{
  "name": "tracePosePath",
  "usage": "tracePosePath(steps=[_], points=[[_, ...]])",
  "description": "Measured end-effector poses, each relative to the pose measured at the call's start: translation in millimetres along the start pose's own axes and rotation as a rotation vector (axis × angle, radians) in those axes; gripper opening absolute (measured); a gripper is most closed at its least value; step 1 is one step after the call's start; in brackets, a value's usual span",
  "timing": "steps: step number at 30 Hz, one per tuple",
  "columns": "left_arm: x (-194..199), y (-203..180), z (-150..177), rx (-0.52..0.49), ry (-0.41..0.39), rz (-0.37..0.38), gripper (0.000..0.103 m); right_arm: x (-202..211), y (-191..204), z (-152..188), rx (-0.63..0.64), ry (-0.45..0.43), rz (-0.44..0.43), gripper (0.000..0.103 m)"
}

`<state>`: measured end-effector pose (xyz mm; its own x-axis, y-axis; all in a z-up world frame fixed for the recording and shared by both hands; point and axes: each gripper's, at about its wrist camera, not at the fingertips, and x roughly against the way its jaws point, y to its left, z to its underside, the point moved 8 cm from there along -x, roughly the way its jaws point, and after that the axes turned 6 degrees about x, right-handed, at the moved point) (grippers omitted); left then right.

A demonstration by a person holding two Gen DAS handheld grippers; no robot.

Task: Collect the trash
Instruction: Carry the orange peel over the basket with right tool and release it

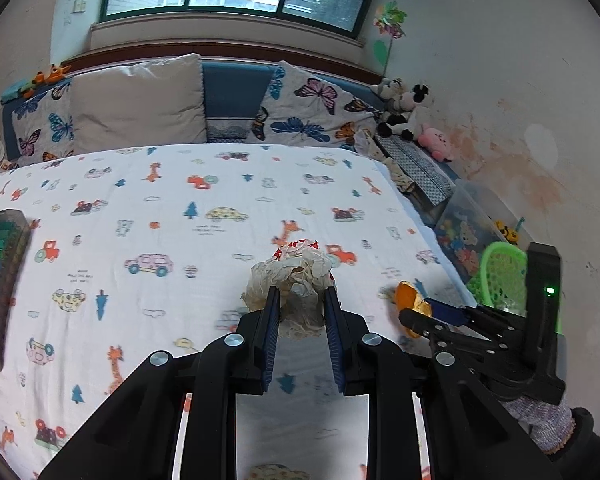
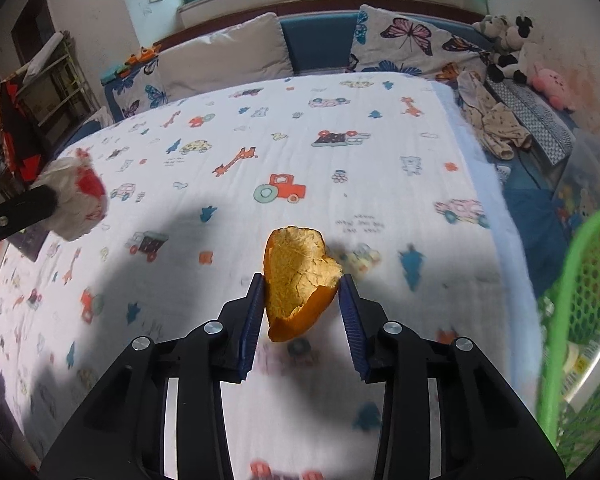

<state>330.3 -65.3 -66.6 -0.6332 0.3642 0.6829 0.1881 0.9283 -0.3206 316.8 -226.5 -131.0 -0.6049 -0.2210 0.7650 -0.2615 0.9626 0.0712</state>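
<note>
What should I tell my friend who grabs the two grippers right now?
Left gripper: shut on the crumpled white and red paper wrapper, held above the bed.
Right gripper: shut on the curled orange peel piece, also off the white cartoon-print bedsheet.
The green plastic mesh basket sits at the right edge of the bed, with some packaging already inside.
Done: both bits of trash are picked up.
Left: probably carry each one over to the basket and let go. I see no other loose trash on the sheet in these views.
</note>
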Motion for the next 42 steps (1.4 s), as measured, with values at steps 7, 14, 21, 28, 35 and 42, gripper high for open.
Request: tracePosePath(steps=[7,14,21,28,35,42], points=[[-0.6,-45.1,13.0,-0.056,0.019,0.053,0.022,52.1,-26.9,22.7,-0.032,-0.054,0.050,0.038],[-1.4,-96.5,24.1,-0.113,0.034,0.114,0.022,102.5,-81.9,43.9,-0.097,-0.090,0.150,0.039],[-5.0,-149.6,33.4,-0.178,0.048,0.168,0.022,133.0,-141.7,68.3,-0.171,-0.088,0.245,0.041],[-11.3,-198.0,40.1,-0.235,0.059,0.210,0.022,151.3,-185.6,90.9,-0.247,-0.089,0.296,0.046],[-21.2,-243.0,50.7,-0.286,0.083,0.251,0.022,166.9,-205.2,103.6,-0.287,-0.111,0.317,0.054],[-37.7,-279.2,64.9,-0.323,0.121,0.271,0.022,186.4,-215.9,113.4,-0.311,-0.136,0.324,0.056]])
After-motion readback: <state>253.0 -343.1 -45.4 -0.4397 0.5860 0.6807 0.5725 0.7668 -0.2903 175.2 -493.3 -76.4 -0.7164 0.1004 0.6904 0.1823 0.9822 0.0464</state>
